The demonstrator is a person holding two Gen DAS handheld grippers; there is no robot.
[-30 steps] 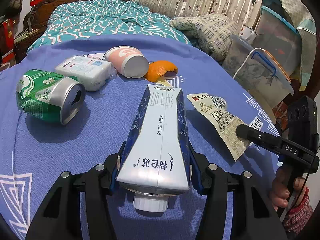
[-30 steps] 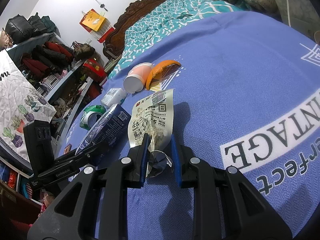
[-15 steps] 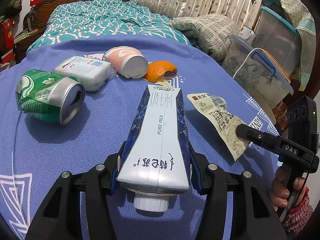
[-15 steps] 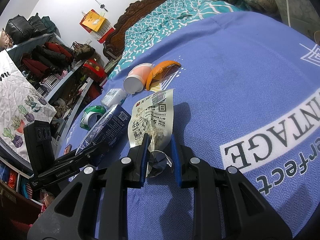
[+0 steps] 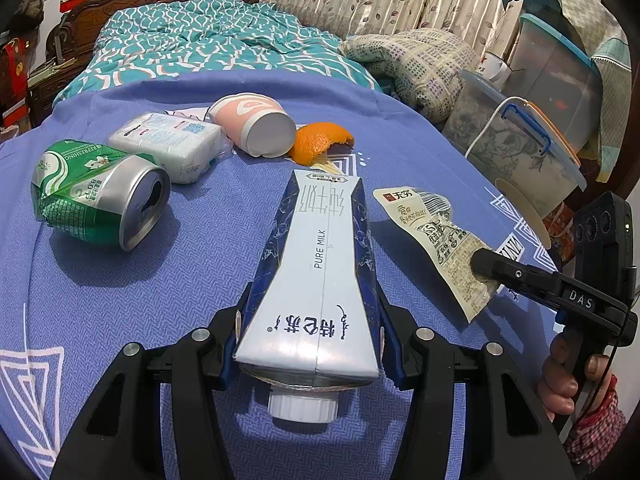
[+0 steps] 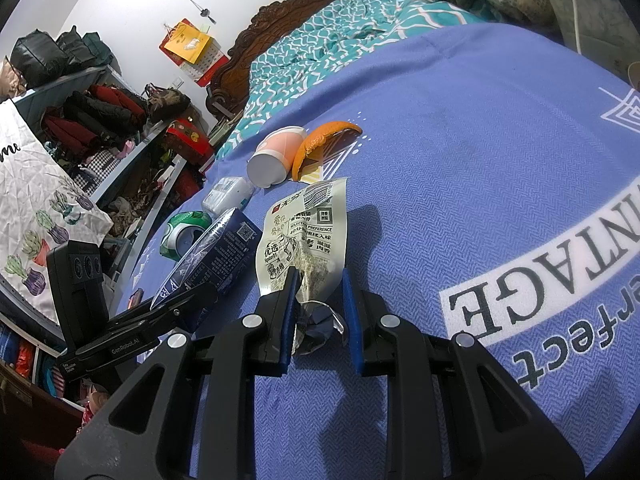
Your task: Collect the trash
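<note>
My left gripper (image 5: pixel 312 332) is shut on a blue and white milk carton (image 5: pixel 324 264), gripped near its capped end, with the carton pointing away over the blue cloth (image 5: pixel 200 264). To its right, my right gripper (image 6: pixel 320 284) is shut on the crumpled end of a printed snack wrapper (image 6: pixel 308 236). The same wrapper (image 5: pixel 436 232) shows in the left wrist view with the right gripper (image 5: pixel 486 266) on its lower corner. The left gripper (image 6: pixel 192 300) and the carton (image 6: pixel 220 256) also appear in the right wrist view.
Farther back on the cloth lie a dented green can (image 5: pixel 100 192), a tissue pack (image 5: pixel 168 144), a tipped pink paper cup (image 5: pixel 252 124) and an orange peel (image 5: pixel 316 142). Clear storage boxes (image 5: pixel 520 152) stand at the right edge. A bed (image 5: pixel 208 44) is behind.
</note>
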